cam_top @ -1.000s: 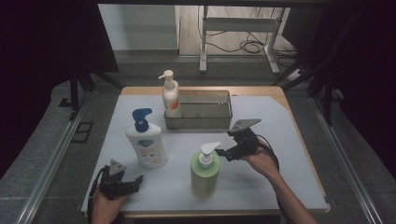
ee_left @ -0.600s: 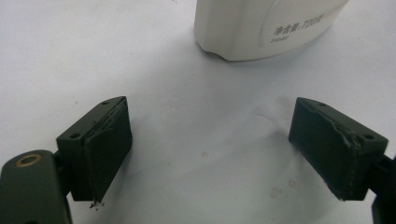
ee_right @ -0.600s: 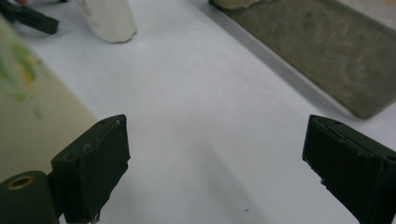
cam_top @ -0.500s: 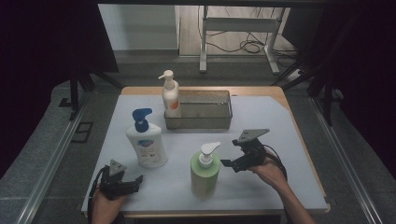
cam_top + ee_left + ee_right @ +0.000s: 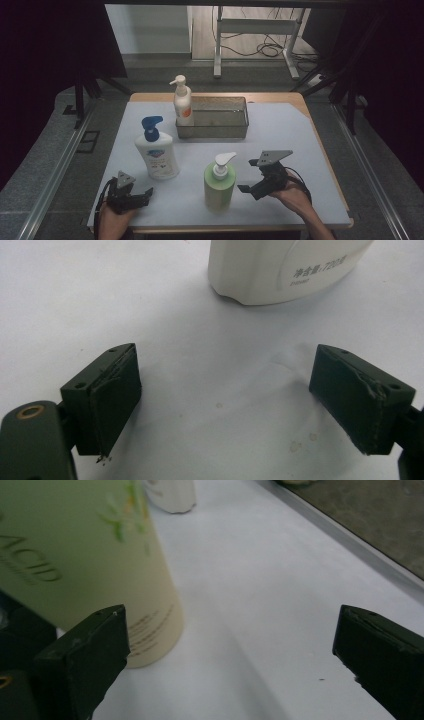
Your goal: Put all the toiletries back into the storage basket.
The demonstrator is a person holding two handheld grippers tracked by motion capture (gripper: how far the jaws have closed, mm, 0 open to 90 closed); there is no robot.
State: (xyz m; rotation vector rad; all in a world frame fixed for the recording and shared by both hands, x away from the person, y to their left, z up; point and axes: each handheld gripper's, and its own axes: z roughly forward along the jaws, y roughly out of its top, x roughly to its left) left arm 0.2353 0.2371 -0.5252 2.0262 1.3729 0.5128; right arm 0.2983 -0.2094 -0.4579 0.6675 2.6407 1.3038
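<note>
A green pump bottle (image 5: 220,182) stands upright near the front of the white mat (image 5: 300,140). My right gripper (image 5: 248,176) hovers just right of it, jaws pointing at it. In the right gripper view the gripper (image 5: 230,645) is open and its jaws have just been opening; nothing is between them, and the green bottle (image 5: 85,555) rises beside the left jaw. My left gripper (image 5: 142,196) rests at the front left, open and empty. In the left gripper view the left gripper (image 5: 225,395) faces the base of a white bottle (image 5: 280,270). That white bottle with a blue pump (image 5: 156,152) stands behind it.
A grey mesh basket (image 5: 212,131) sits at the back middle of the mat. A white pump bottle with an orange label (image 5: 183,102) stands at its left end. Bare mat lies to the right of the basket and of my right gripper.
My right gripper has moved toward the front edge of the table and slightly lower, ending beside the green bottle. The left gripper and the bottles have stayed put.
</note>
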